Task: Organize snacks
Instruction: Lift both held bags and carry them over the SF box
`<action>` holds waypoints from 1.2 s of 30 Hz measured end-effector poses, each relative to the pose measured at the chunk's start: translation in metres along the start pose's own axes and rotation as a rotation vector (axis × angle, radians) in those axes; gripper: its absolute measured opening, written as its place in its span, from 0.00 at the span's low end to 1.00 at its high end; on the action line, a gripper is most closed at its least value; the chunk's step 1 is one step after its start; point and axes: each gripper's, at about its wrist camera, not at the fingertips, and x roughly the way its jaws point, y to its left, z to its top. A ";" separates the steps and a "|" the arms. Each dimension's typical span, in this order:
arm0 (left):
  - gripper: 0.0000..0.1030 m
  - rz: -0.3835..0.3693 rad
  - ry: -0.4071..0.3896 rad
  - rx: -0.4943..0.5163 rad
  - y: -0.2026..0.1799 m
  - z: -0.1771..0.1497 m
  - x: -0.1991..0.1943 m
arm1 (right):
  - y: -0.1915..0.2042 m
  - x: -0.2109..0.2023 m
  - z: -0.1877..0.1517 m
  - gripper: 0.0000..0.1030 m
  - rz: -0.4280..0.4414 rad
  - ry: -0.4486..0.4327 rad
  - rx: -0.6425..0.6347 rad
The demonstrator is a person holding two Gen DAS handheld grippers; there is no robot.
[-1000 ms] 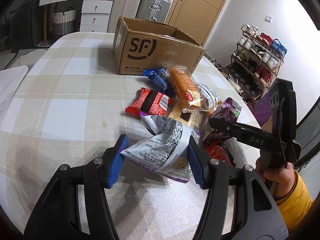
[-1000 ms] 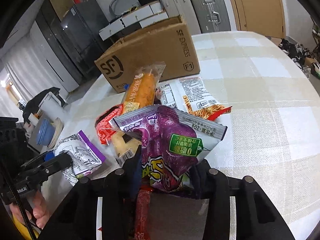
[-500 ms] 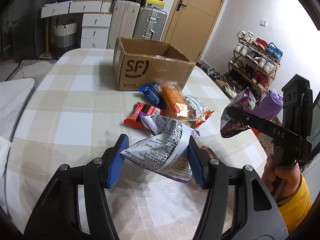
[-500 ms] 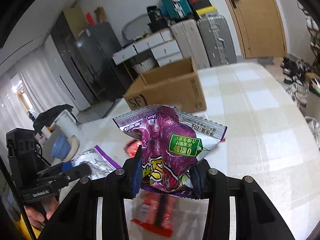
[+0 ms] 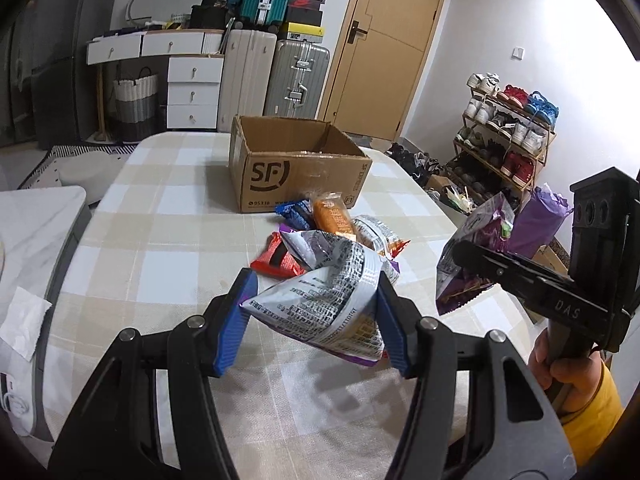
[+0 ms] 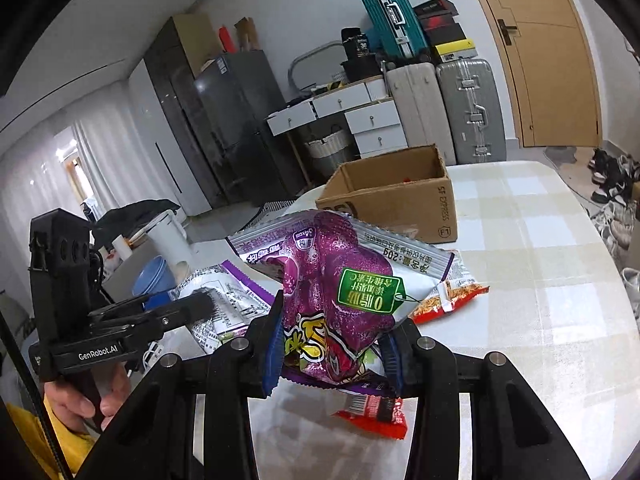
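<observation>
My left gripper [image 5: 312,320] is shut on a white-and-purple snack bag [image 5: 328,300], held above the checked table [image 5: 160,264]. My right gripper [image 6: 332,344] is shut on a purple snack bag [image 6: 340,296], also lifted; it shows at the right of the left wrist view [image 5: 476,256]. An open SF cardboard box [image 5: 296,168] stands at the far middle of the table, also in the right wrist view [image 6: 396,200]. Between the box and the grippers lie a blue packet [image 5: 294,212], an orange packet [image 5: 334,218], a red packet [image 5: 276,258] and a noodle-snack packet [image 6: 452,296]. Another red packet [image 6: 376,412] lies under my right gripper.
Suitcases [image 5: 296,76] and white drawers [image 5: 192,88] stand behind the table by a wooden door [image 5: 384,48]. A shoe rack [image 5: 508,132] is off the table's right. A white counter [image 5: 36,240] with a blue bowl [image 6: 154,280] lies to the left.
Both grippers have risen from the pile with their bags. The right gripper lifted the purple bag clear of the snacks; the box now looks farther and lower.
</observation>
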 end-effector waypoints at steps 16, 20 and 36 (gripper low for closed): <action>0.54 -0.028 -0.116 0.043 -0.002 0.095 -0.031 | 0.013 -0.015 0.087 0.40 0.074 -0.100 -0.060; 0.54 -0.024 -0.131 0.027 0.004 0.124 -0.023 | 0.013 -0.009 0.119 0.40 0.080 -0.112 -0.078; 0.54 0.000 -0.086 0.021 0.006 0.225 0.088 | -0.029 0.086 0.211 0.40 0.057 -0.051 -0.032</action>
